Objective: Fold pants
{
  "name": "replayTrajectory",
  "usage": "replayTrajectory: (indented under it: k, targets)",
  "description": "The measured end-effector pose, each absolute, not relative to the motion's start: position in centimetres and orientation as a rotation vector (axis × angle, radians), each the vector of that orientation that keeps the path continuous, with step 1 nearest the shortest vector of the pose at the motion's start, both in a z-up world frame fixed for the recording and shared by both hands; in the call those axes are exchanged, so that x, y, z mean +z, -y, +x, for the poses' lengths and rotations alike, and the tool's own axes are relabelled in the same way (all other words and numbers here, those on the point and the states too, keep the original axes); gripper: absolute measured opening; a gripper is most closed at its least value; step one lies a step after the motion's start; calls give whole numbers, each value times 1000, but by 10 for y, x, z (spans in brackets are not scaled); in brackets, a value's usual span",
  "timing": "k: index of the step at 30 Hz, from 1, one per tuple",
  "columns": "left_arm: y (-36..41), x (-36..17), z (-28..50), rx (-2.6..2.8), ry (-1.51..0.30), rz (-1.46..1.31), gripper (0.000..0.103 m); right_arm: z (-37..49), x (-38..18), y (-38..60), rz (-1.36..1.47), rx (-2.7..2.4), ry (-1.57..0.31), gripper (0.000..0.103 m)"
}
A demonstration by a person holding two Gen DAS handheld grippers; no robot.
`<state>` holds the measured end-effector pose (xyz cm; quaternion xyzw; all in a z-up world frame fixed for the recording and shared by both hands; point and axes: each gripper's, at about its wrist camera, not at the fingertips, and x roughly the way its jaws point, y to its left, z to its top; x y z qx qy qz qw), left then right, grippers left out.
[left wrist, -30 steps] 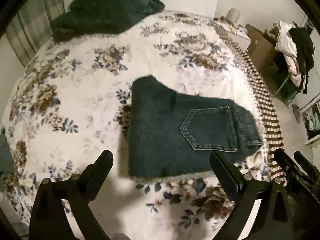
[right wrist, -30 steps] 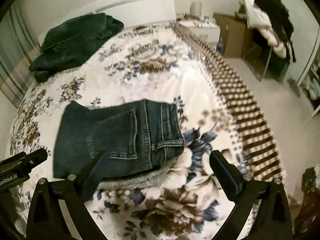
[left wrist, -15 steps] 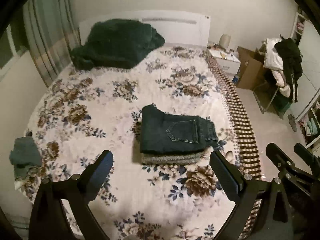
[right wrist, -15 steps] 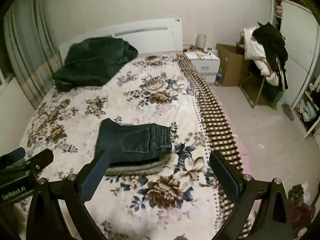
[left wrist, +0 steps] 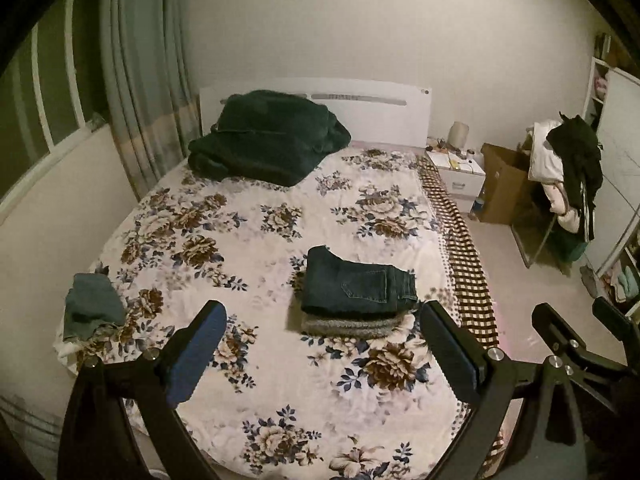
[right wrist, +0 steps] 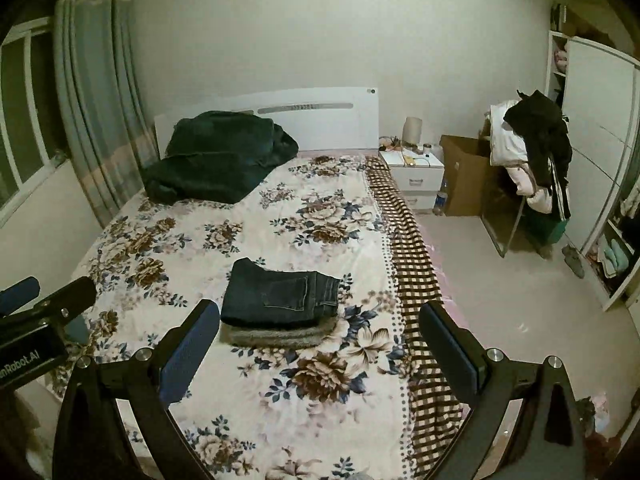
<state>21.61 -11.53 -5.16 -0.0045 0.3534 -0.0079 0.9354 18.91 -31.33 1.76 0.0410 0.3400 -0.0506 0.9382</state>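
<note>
Both grippers have pulled well back from the bed; the left gripper and right gripper hang spread and empty. The folded pants lie on a grey folded garment, so folding looks finished

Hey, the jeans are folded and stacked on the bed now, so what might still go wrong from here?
1. The folded jeans sit on a grey folded garment near the bed's right edge; a bump might tip the stack off.
2. A teal garment lies bunched at the left edge and may slide off.
3. Both hand-held grippers, left and right, are open and empty, so nothing steadies the stack.
</note>
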Motion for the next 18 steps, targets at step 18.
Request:
replayTrajectory:
  k: [18]
  targets:
    - [101,-46,176,-3,-733,11,103,149,49,312,62,-141,-694,103]
